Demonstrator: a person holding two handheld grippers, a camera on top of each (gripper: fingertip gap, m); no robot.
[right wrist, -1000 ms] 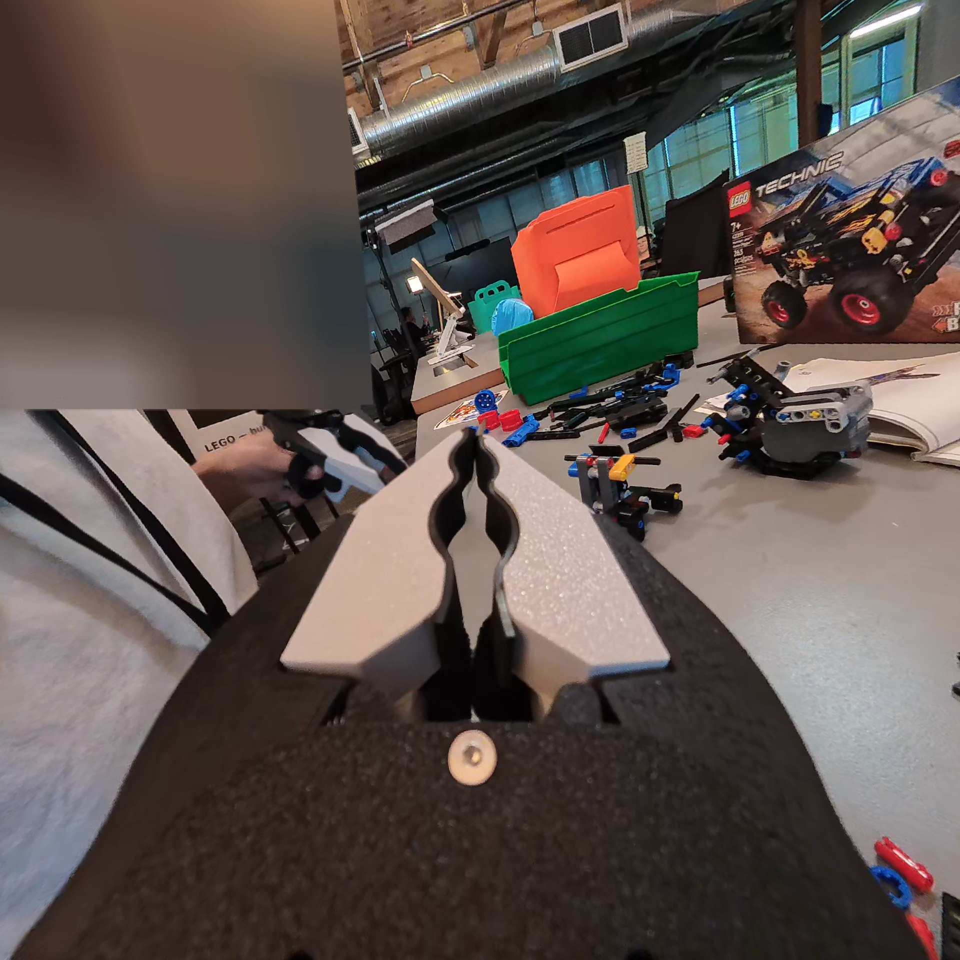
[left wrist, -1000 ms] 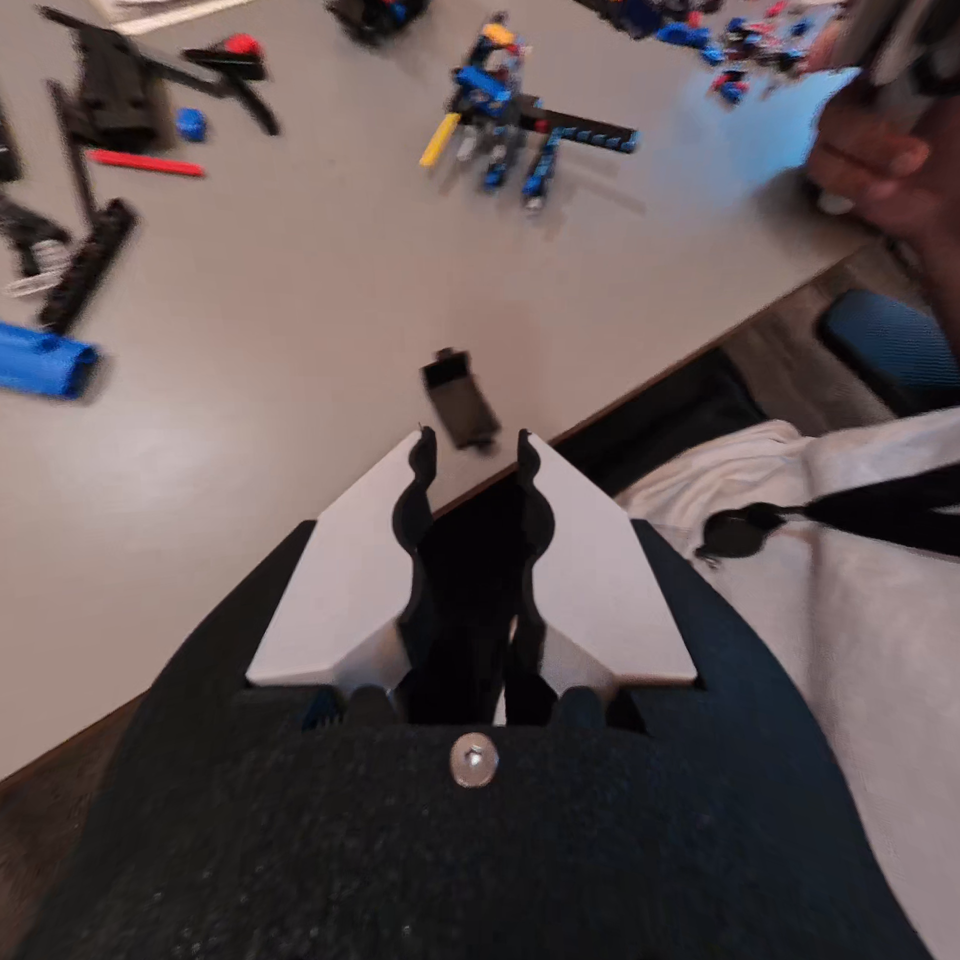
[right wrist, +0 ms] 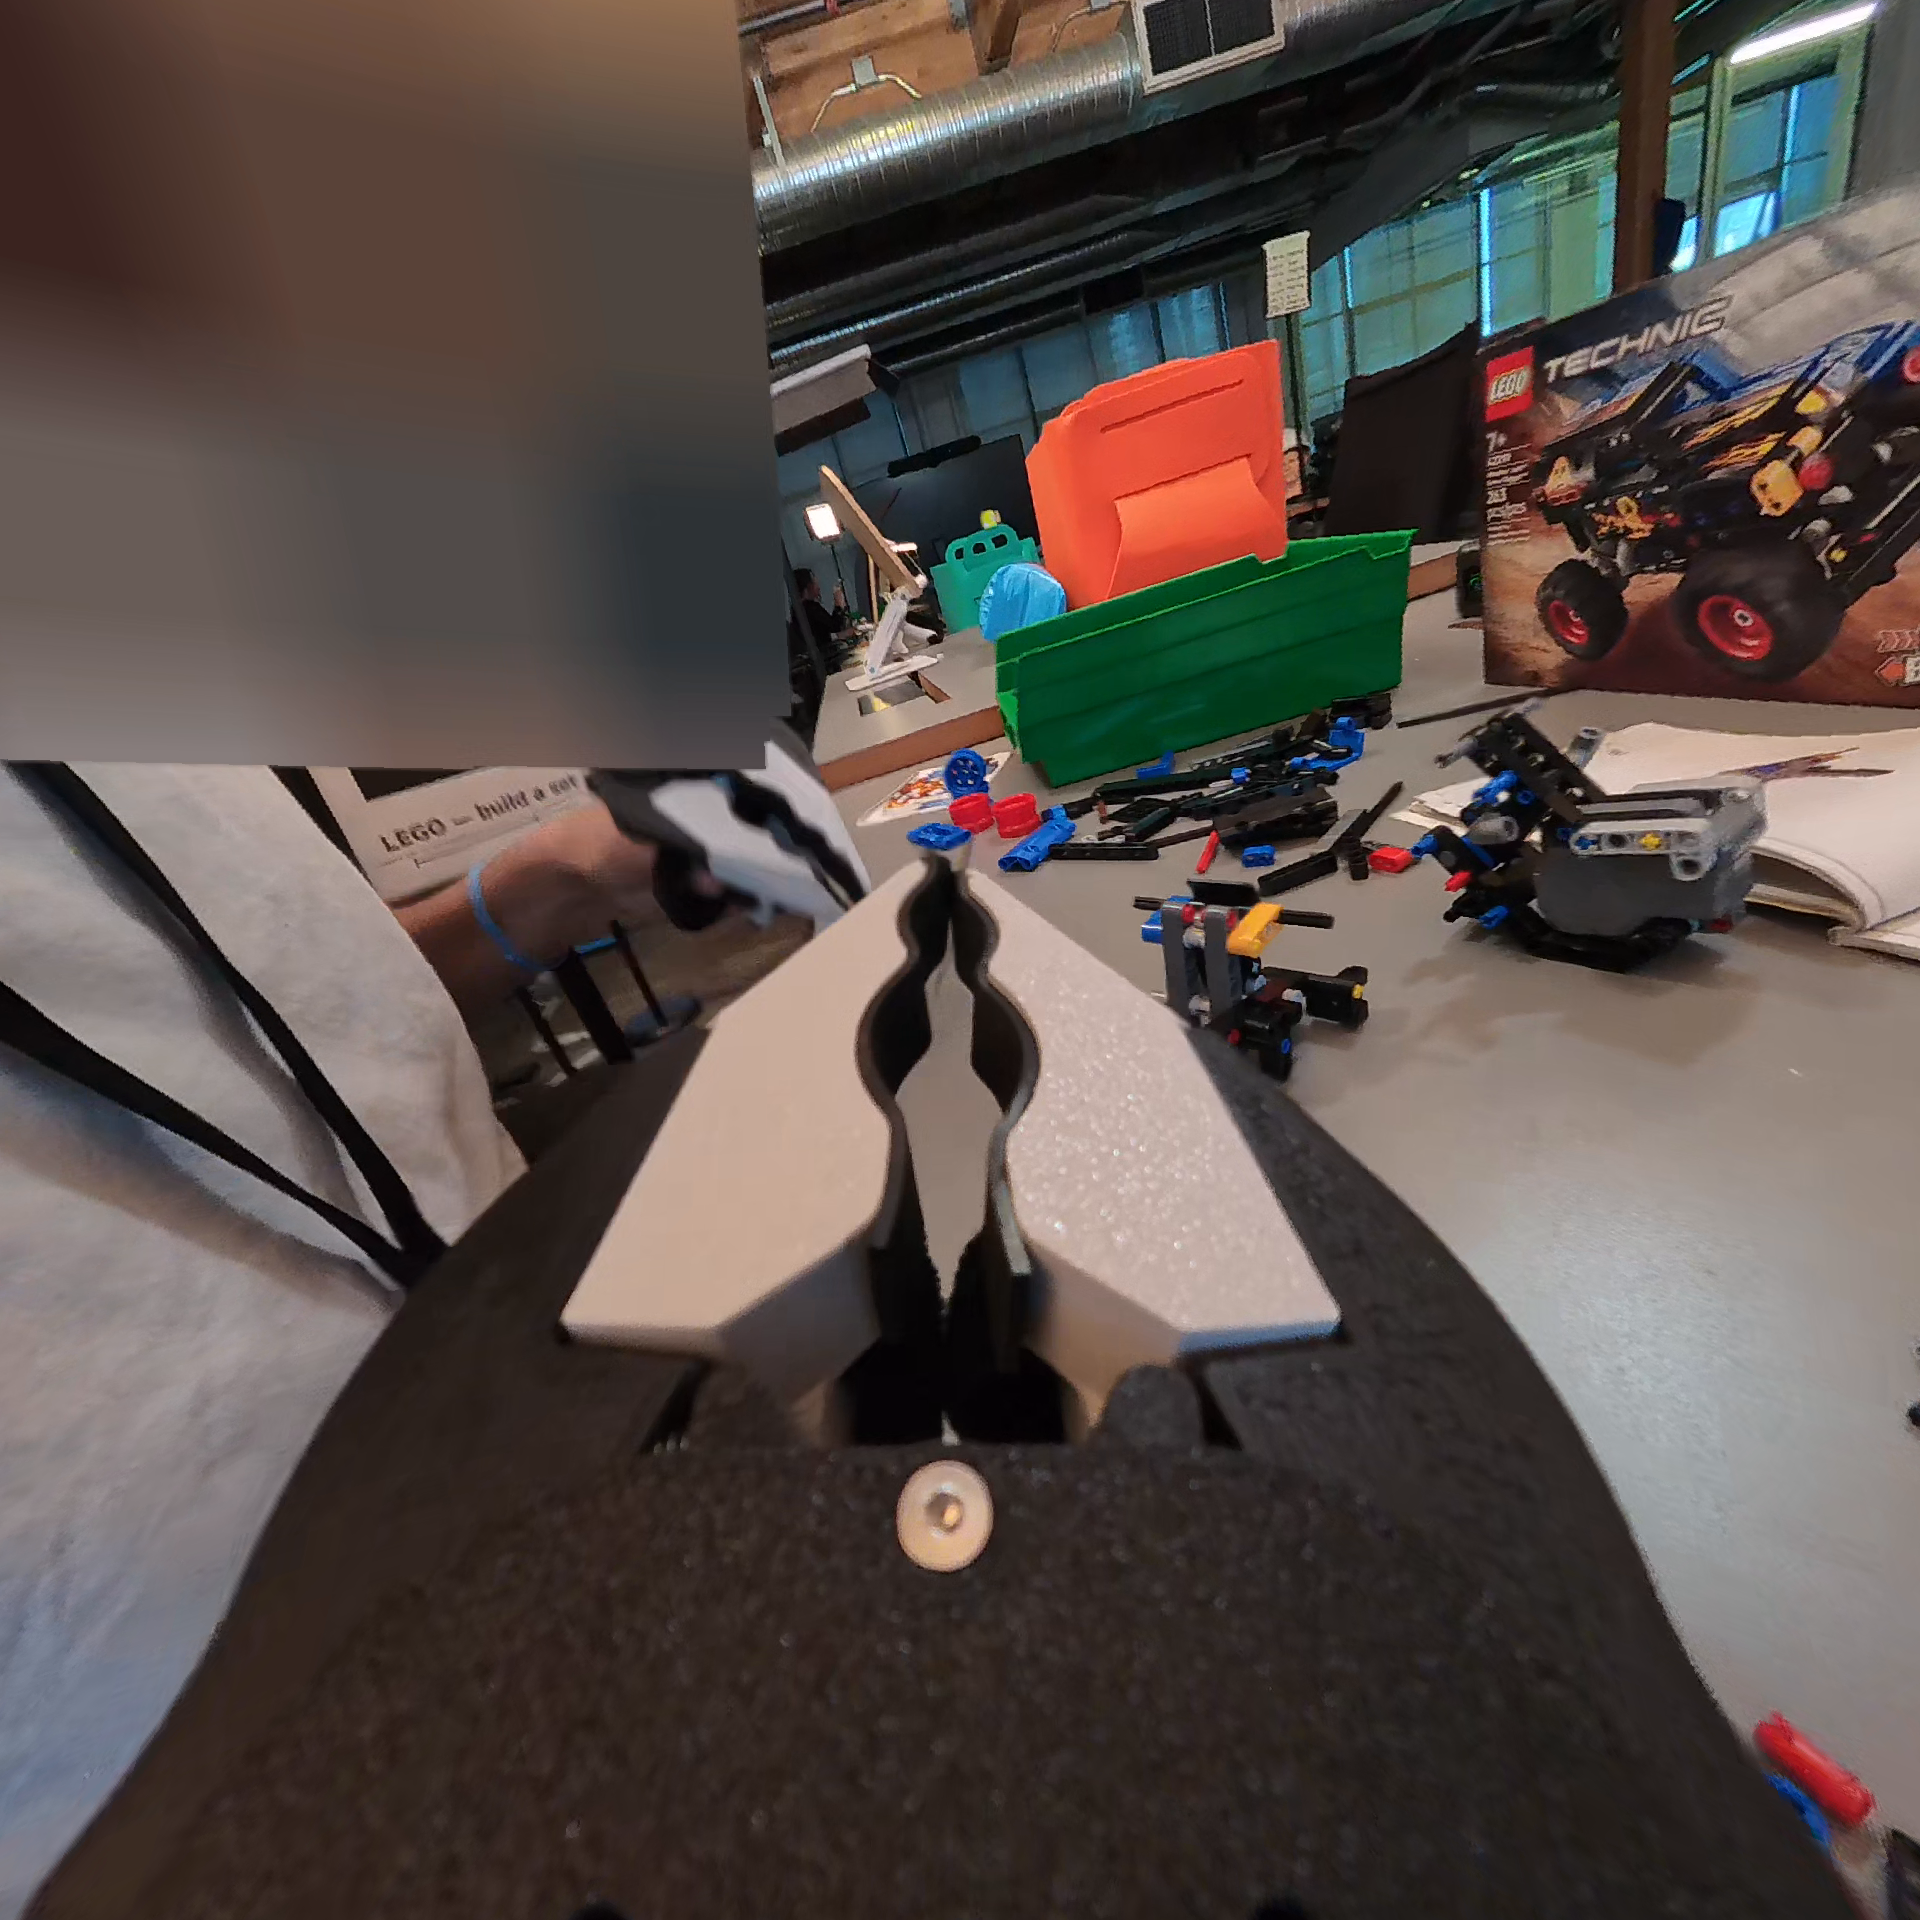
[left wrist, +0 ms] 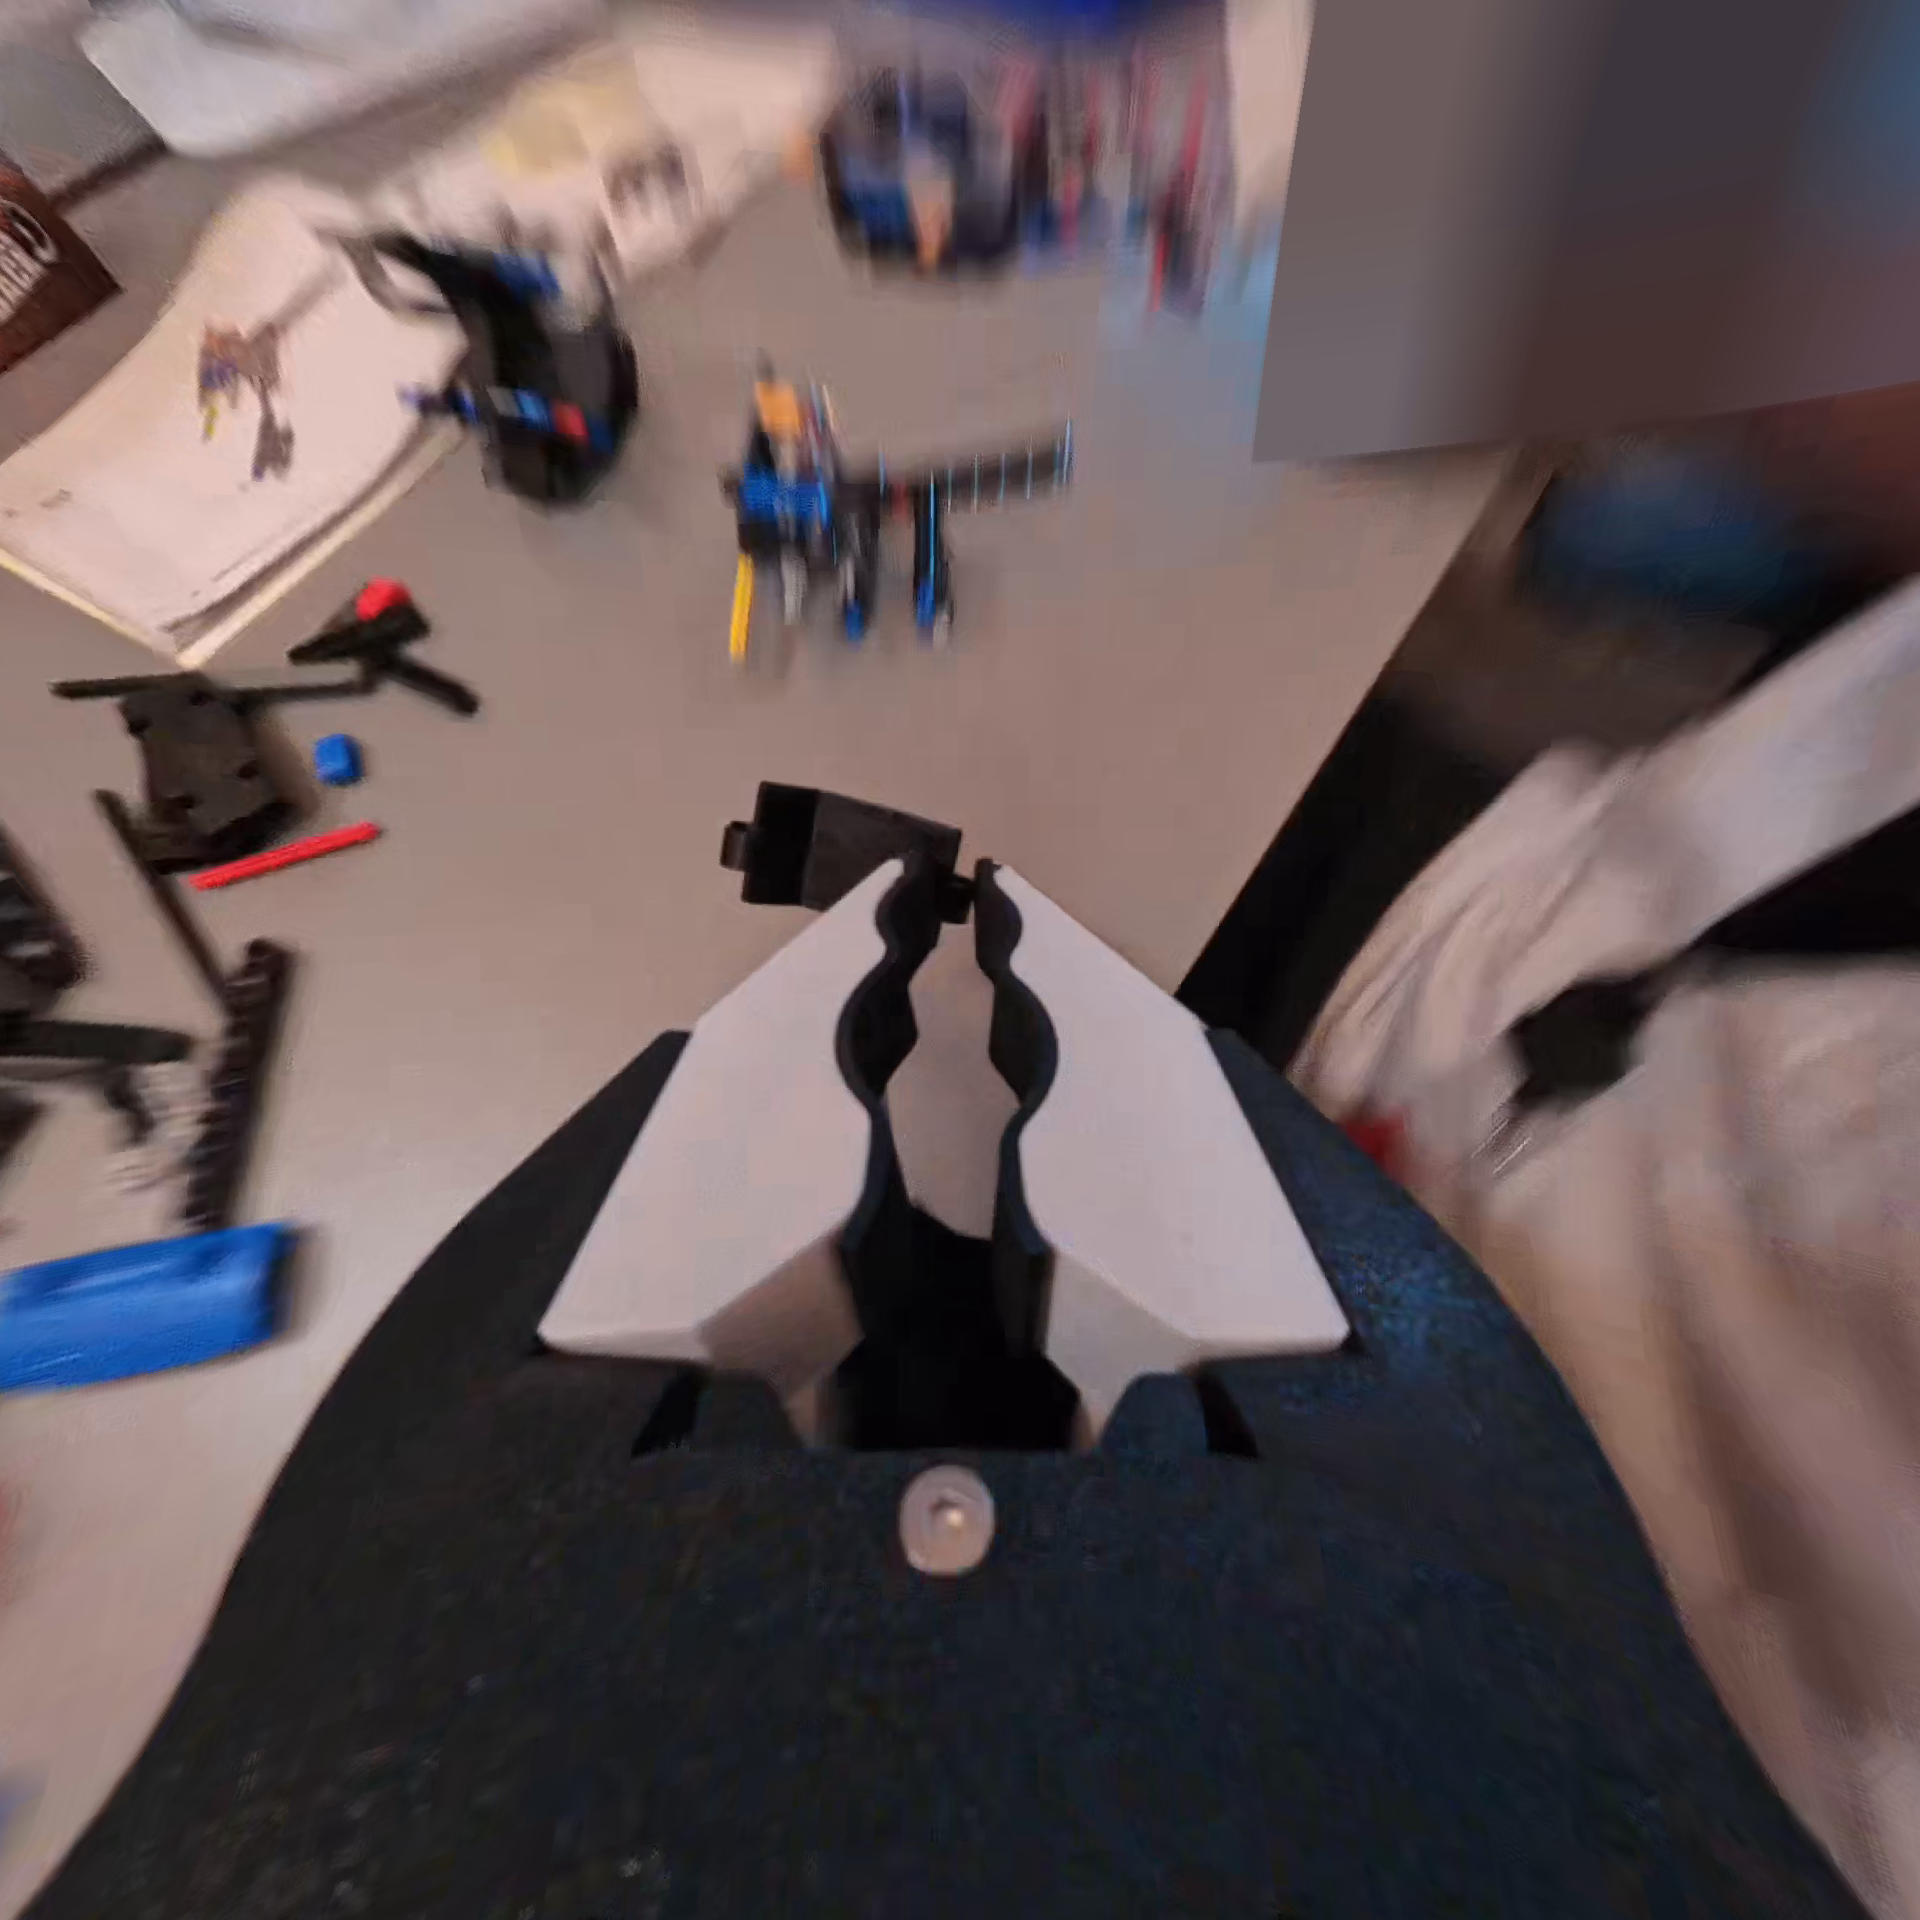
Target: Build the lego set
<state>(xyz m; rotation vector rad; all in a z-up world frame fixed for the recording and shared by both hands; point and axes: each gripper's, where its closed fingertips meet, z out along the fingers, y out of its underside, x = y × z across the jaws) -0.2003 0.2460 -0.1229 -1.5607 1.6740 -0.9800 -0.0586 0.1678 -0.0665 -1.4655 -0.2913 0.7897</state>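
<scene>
Pinching a black Lego piece (left wrist: 831, 844) by its right end, my left claw (left wrist: 948, 883) holds it above the grey table (left wrist: 582, 935) near the edge. My right claw (right wrist: 948, 871) is pressed together, gripping nothing. Beyond lie a small blue-and-yellow assembly (right wrist: 1236, 961) and loose parts (the left view is too blurred for detail).

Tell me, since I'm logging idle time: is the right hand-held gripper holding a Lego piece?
No, the right hand-held gripper has its tips nearly together with nothing between them, hanging above the grey table.
</scene>
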